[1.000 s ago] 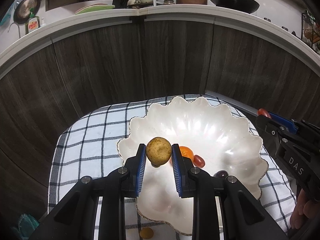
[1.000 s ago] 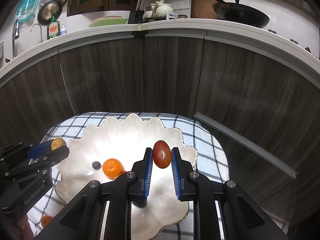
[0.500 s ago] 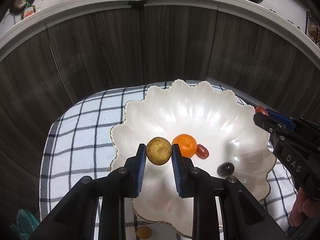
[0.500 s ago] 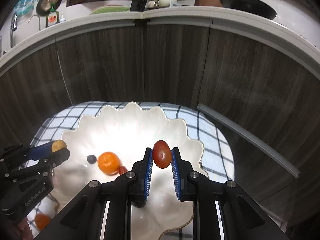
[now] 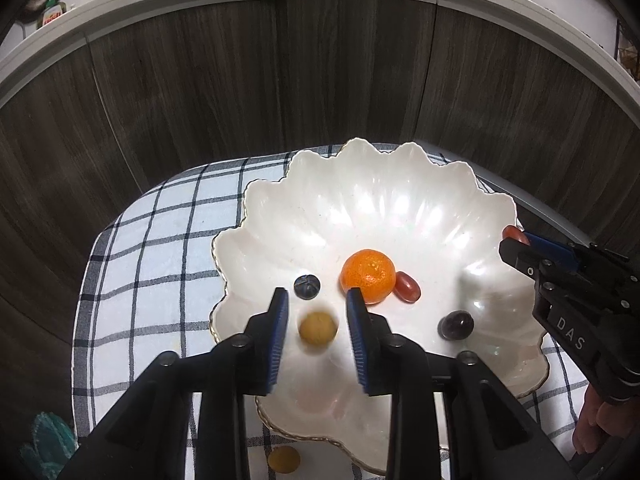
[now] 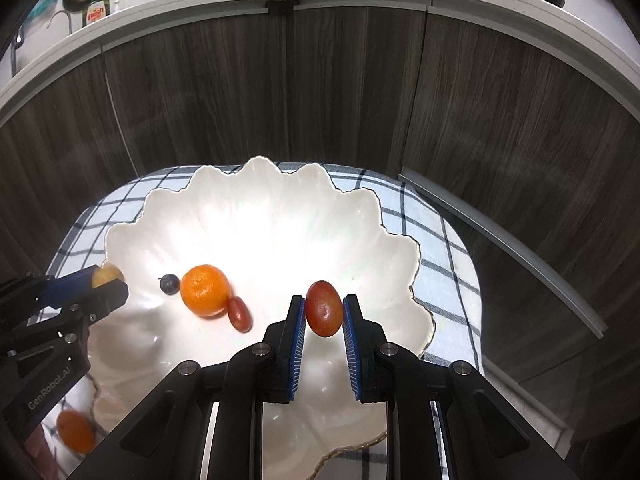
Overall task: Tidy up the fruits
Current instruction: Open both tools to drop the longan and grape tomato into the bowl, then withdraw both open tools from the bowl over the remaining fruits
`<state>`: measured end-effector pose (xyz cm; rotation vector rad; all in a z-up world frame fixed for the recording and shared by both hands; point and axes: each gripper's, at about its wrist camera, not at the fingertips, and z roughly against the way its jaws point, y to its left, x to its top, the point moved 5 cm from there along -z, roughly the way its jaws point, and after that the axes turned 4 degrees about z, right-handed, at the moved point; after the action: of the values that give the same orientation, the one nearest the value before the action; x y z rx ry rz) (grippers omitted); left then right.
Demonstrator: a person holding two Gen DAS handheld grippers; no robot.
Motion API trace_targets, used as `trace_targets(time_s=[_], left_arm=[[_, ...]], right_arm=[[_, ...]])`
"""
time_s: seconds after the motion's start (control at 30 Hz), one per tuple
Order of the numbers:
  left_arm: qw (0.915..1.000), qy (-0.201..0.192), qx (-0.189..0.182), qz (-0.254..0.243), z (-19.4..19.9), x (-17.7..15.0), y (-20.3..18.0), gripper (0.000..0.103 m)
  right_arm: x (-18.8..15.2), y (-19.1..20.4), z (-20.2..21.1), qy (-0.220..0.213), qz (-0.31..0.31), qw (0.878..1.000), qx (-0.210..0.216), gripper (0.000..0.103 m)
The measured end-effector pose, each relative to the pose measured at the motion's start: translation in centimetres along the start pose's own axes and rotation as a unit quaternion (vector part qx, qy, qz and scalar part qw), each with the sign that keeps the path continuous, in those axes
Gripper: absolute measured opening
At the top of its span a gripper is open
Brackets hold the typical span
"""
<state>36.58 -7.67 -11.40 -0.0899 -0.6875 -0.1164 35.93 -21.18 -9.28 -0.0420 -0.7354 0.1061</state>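
Since the earlier frames both grippers have dropped closer to the bowl, and the left gripper (image 5: pixel 316 312) has just been opening its jaws: the yellow-brown fruit (image 5: pixel 317 328), clamped at the pad tips before, now sits blurred in the gap between the blue pads, lower down, clear of both pads. Released, not gripped. Cannot tell whether it already rests on the bowl floor.

Right gripper (image 6: pixel 324 312) is clenched on a red oval fruit (image 6: pixel 324 308), pads pressing both its sides, held over the right part of the bowl's inside. In the left wrist view the same gripper comes in from the right edge, red fruit at its tip over the rim, fingers of a hand (image 5: pixel 596 424) below it.

White scalloped bowl (image 5: pixel 360 200) with a gold edge sits on a blue-and-white checked cloth (image 5: pixel 160 248). Inside it: a mandarin (image 5: pixel 368 271), just beyond the left gripper's right pad tip; a small red fruit (image 5: pixel 408 287) touching the mandarin's right side; a blueberry (image 5: pixel 307 286) left of the mandarin, apart from it; a dark grape (image 5: pixel 456 324) nearer the right wall.

Outside the bowl, on the cloth at the near side, one small orange fruit (image 5: pixel 284 459) lies just beside the rim.

Behind: dark wood-grain cabinet fronts (image 6: pixel 340 92) under a white countertop (image 6: pixel 500 8); dish soap bottle (image 6: pixel 95 11) up on it at left.
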Motion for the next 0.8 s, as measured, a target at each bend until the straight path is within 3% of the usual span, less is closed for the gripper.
trace_targets(time_s=[0.13,0.3,0.33,0.43,0.8], left_arm=[[1.0,-0.002,0.005,0.0,0.0,0.1,0.1,0.042],[0.9999,-0.005,0.01,-0.001,0.2,0.1,0.3,0.048],[0.9999,-0.004,0.01,-0.001,0.2,0.2,0.4,0.049],[0.9999,-0.004,0.014,0.004,0.3,0.3,0.6,0.064],[0.9996,-0.02,0.021,0.004,1.5,0.8,1.1,0.074]], right_arm=[[0.1,0.0,0.0,0.001,0.002,1.0,-0.005,0.022],[0.2,-0.2,0.7,-0.012,0.0,1.0,-0.018,0.054],[0.3,-0.2,0.9,-0.016,0.0,1.0,-0.019,0.055],[0.5,-0.1,1.2,-0.021,0.003,1.0,-0.019,0.056],[1.0,0.0,2.3,-0.039,-0.008,0.999,-0.021,0.065]])
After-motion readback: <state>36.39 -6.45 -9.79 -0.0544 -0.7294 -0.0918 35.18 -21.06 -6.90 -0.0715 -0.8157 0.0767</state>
